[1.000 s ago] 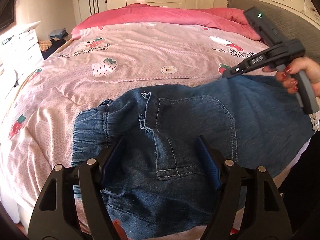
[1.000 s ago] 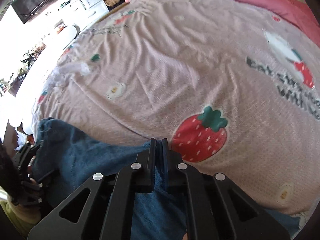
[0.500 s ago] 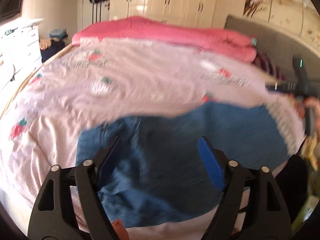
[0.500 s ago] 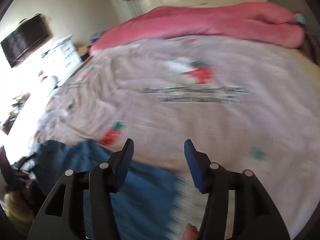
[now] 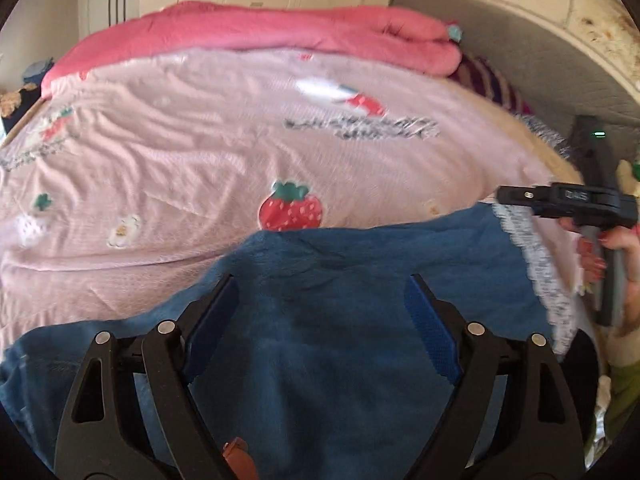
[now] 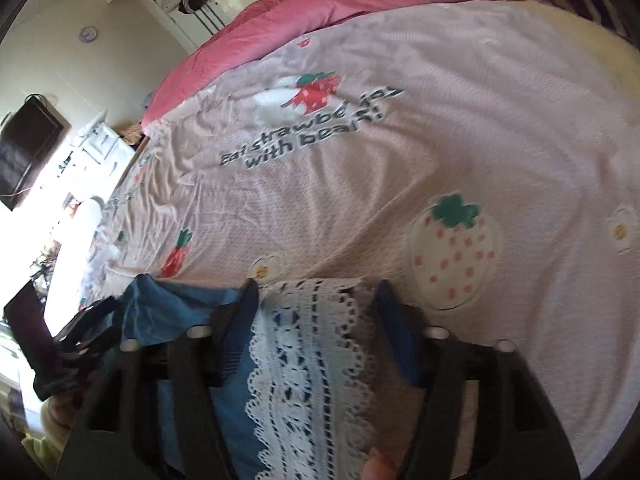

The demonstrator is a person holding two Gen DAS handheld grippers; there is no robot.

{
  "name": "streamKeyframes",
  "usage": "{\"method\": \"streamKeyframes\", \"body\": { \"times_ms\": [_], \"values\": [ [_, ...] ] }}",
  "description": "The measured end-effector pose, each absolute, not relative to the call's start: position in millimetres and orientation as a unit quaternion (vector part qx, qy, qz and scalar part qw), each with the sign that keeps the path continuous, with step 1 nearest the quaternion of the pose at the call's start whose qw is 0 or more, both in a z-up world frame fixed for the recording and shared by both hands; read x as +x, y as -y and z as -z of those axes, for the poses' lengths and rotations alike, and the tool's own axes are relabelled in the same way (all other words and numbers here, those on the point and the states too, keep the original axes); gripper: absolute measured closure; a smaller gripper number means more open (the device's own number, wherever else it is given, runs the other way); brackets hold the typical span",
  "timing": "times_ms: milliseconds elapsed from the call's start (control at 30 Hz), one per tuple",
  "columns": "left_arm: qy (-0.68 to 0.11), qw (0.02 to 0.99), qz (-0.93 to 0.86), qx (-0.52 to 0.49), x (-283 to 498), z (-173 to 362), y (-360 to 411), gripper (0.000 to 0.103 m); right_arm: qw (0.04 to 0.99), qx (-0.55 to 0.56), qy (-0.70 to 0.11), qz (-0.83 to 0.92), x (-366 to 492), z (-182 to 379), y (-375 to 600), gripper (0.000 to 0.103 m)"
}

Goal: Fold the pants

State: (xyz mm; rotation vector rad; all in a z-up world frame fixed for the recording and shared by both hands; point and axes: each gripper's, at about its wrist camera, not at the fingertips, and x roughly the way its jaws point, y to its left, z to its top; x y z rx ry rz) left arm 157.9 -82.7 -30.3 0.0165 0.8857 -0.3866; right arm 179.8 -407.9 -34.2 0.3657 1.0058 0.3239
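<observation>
A wide bed [image 5: 200,160] is filling both views, and a pale pink bedspread [image 6: 460,152] with strawberry prints is covering it. A rolled pink blanket [image 5: 280,32] is lying along the far edge of the bed, and a grey headboard [image 5: 520,52] is standing at the bed's right side. The blue denim pants [image 5: 340,320] are lying spread flat along the near edge of the bed, with their white lace hem [image 6: 312,360] lying toward the near right corner. The left gripper [image 5: 320,320] is hovering over the denim with its jaws standing wide apart and holding nothing. The right gripper [image 6: 316,328] is also hanging with its jaws apart, above the lace hem, with no cloth pinched between them. In the left view the right hand [image 5: 616,248] is holding the grip of its tool.
</observation>
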Motion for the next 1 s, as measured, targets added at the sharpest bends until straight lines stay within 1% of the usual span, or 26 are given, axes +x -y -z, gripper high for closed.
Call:
{"method": "streamKeyframes", "body": {
  "times_ms": [100, 167, 367, 433, 467, 500, 633, 700, 733, 833, 867, 900, 933, 1000],
  "values": [
    [-0.454, 0.877, 0.159, 0.0, 174, 50, 74, 0.026, 0.858, 0.161, -0.467, -0.139, 174, 35, 413, 0.086],
    [-0.453, 0.879, 0.146, 0.006, 178, 57, 70, 0.027, 0.859, 0.173, -0.461, -0.138, 173, 37, 421, 0.087],
    [-0.447, 0.883, 0.139, 0.022, 182, 62, 72, 0.027, 0.865, 0.142, -0.465, -0.121, 178, 53, 417, 0.086],
    [-0.445, 0.884, 0.142, 0.019, 181, 61, 71, 0.027, 0.871, 0.135, -0.458, -0.117, 176, 48, 418, 0.078],
    [-0.443, 0.885, 0.143, 0.018, 181, 60, 70, 0.027, 0.875, 0.13, -0.453, -0.111, 173, 44, 420, 0.07],
    [-0.441, 0.886, 0.144, 0.019, 180, 59, 69, 0.027, 0.881, 0.122, -0.444, -0.106, 167, 37, 421, 0.068],
    [-0.413, 0.899, 0.144, 0.021, 163, 36, 67, 0.027, 0.904, 0.094, -0.405, -0.101, 143, 7, 422, 0.066],
    [-0.394, 0.907, 0.143, 0.023, 150, 23, 66, 0.026, 0.912, 0.081, -0.386, -0.11, 127, -8, 417, 0.057],
    [-0.385, 0.912, 0.143, 0.025, 141, 16, 65, 0.026, 0.915, 0.069, -0.378, -0.119, 117, -16, 410, 0.056],
    [-0.364, 0.921, 0.136, 0.038, 116, 2, 64, 0.025, 0.919, 0.024, -0.365, -0.148, 91, -27, 383, 0.047],
    [-0.361, 0.922, 0.135, 0.039, 110, 0, 63, 0.023, 0.917, 0.013, -0.365, -0.159, 83, -27, 373, 0.04],
    [-0.362, 0.922, 0.134, 0.039, 104, -2, 62, 0.022, 0.914, 0.003, -0.368, -0.173, 76, -25, 361, 0.037],
    [-0.365, 0.92, 0.134, 0.04, 97, -3, 61, 0.02, 0.911, -0.003, -0.371, -0.182, 71, -22, 353, 0.037],
    [-0.368, 0.92, 0.125, 0.047, 87, -3, 59, 0.019, 0.901, -0.024, -0.386, -0.198, 61, -13, 331, 0.033]
  ]
}}
